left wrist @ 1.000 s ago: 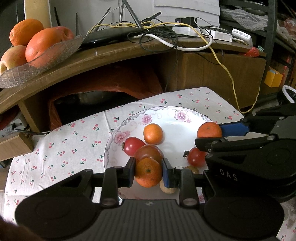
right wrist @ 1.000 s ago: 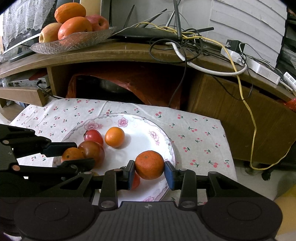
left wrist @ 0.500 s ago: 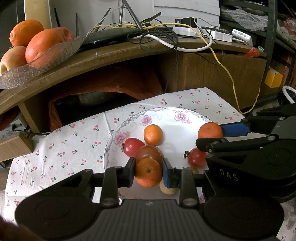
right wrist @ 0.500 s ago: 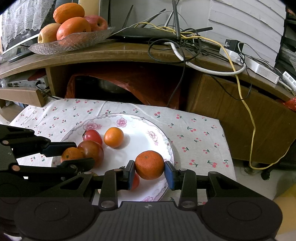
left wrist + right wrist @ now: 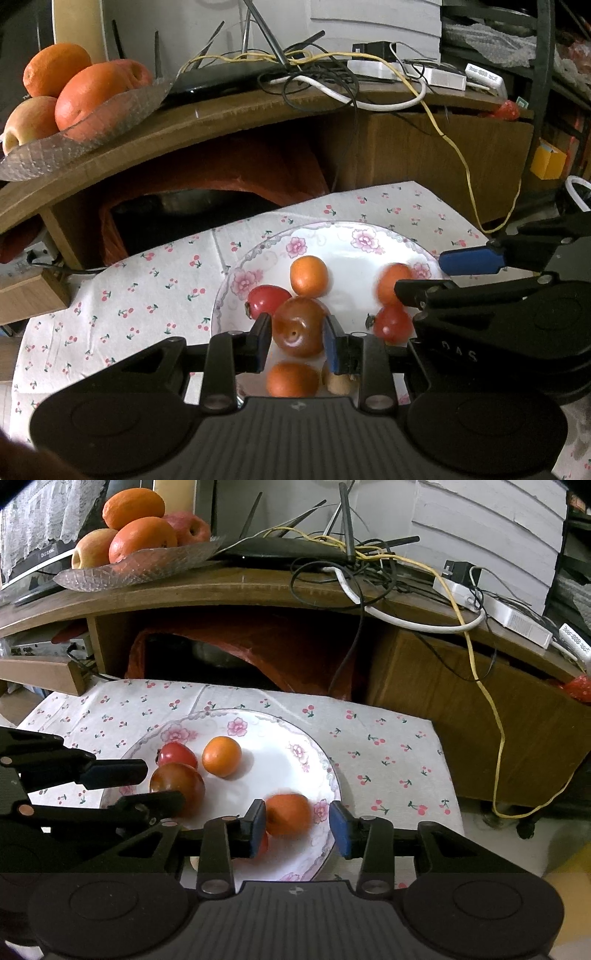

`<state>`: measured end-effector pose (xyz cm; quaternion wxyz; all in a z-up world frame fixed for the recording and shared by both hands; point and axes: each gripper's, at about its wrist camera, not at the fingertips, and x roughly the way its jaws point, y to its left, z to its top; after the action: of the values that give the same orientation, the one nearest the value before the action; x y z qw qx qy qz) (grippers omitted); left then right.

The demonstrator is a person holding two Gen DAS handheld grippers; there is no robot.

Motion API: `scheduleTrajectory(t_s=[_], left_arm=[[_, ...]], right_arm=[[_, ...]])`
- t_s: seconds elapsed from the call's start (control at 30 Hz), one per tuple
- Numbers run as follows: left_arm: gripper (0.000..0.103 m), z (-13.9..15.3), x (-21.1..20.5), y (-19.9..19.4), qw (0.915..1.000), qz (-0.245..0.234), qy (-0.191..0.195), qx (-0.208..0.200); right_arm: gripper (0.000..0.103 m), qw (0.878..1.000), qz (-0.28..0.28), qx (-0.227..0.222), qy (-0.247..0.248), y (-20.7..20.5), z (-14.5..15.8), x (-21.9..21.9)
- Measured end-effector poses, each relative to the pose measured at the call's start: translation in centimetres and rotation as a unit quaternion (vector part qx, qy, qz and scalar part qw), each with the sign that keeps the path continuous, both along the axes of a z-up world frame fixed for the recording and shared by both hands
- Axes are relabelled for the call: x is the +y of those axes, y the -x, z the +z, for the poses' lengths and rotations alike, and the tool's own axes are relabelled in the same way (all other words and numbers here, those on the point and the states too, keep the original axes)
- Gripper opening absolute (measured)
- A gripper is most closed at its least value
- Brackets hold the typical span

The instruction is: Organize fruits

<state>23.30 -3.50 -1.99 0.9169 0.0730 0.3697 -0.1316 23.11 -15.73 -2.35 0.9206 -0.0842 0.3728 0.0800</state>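
Fruit lies gathered on the flowered plate (image 5: 373,240), which sits on the cherry-print cloth (image 5: 147,280). In the left wrist view, the left gripper (image 5: 297,338) stands open with nothing in its hold; the brown-red tomato (image 5: 300,325) shows between its pads, and a mandarin (image 5: 292,379) rests at the plate's near edge.

In the right wrist view, the right gripper (image 5: 297,825) is spread wide and holds nothing. A blurred orange (image 5: 288,814) lies loose near the plate's right rim, probably just let go.

Black ribbed gripper (image 5: 297,338) bodies — blue pads (image 5: 339,829), silver screws
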Motion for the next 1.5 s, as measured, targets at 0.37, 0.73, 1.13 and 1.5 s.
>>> scheduleTrajectory(t_s=[0.37, 0.73, 1.13, 1.5], left_arm=[[0.036, 0.4, 0.1, 0.2, 0.9999, 0.005, 0.0, -0.011], [0.065, 1.8, 0.3, 1.8, 0.9986, 0.033, -0.025, -0.033], [0.095, 2.9, -0.2, 4.6, 0.9901, 0.066, -0.094, -0.081], [0.095, 2.8, 1.3, 6.2, 0.9931, 0.085, -0.06, -0.054]], right_arm=[[0.043, 1.0, -0.001, -0.007, 0.002, 0.2, 0.1, -0.1], [0.054, 0.999, -0.023, -0.026, 0.018, 1.8, 1.3, -0.5], [0.064, 0.998, -0.044, -0.031, 0.026, 4.4, 2.3, -1.1], [0.068, 0.998, -0.046, -0.038, 0.026, 6.4, 2.8, -0.9]])
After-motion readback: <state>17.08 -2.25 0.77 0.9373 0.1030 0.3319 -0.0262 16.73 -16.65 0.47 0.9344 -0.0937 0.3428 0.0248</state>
